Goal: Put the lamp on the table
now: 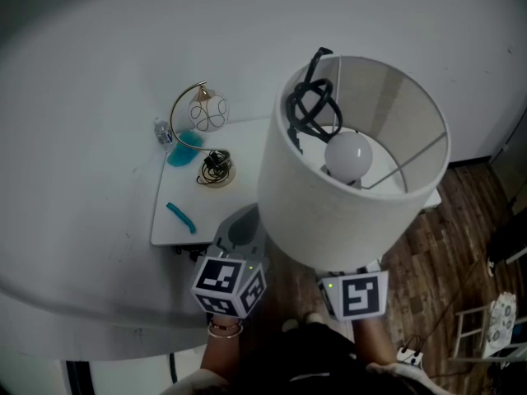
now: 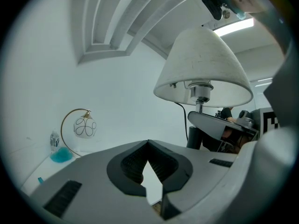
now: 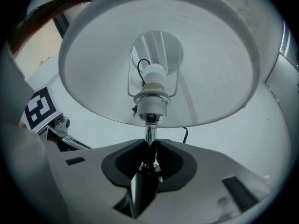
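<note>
The right gripper (image 3: pixel 148 155) is clamping the lamp (image 1: pixel 354 179) by its thin metal stem just under the bulb socket and holding it roughly upright in the air at centre-right of the head view, so pickup is looking done but set-down isn't. The left gripper (image 2: pixel 148 164) is sitting pinched together w/ nothing in it (lower centre, beside the shade), and the white table (image 1: pixel 247 151) at centre-left is carrying a small globe lamp (image 1: pixel 204 113), a blue bottle (image 1: pixel 165 132) and a teal tool (image 1: pixel 181 217). What's remaining, as I'm judging it: bringing the base over a bare patch, lowering, letting go
</note>
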Motion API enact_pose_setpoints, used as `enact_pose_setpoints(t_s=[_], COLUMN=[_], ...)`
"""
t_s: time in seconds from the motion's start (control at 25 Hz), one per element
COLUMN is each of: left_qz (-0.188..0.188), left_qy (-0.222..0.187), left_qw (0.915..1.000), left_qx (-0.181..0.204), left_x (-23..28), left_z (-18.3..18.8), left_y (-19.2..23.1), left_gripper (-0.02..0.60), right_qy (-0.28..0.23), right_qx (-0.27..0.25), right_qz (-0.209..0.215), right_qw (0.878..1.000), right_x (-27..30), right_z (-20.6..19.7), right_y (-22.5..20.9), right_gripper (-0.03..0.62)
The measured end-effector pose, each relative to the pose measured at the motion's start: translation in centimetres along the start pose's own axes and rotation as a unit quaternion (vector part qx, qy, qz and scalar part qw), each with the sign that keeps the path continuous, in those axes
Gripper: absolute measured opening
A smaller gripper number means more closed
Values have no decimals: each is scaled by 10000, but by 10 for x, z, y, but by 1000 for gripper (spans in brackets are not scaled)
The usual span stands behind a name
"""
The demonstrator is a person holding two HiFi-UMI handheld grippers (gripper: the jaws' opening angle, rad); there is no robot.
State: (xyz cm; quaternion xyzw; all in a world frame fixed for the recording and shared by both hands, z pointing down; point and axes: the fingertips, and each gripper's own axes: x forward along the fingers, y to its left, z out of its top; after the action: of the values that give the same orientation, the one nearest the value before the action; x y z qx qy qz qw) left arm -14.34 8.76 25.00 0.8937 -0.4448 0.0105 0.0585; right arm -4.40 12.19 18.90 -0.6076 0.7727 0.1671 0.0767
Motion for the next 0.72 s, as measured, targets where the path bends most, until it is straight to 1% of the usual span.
enact_pose_setpoints(t_s=[0.28, 0.72], left_qz=[-54, 57], left_qy=[21, -10], left_qw=[10000, 10000], left_qx=[-7, -47], left_x=[22, 61], left_z=[2, -5], left_y=[-4, 8], left_gripper=[-6, -6], right_qy=[33, 8], right_qx=[-41, -16], right_qz=[-81, -29], right_qw=[10000, 10000], right_x=[8, 36], right_z=[-5, -28], right_y=[-20, -42], right_gripper=[78, 78])
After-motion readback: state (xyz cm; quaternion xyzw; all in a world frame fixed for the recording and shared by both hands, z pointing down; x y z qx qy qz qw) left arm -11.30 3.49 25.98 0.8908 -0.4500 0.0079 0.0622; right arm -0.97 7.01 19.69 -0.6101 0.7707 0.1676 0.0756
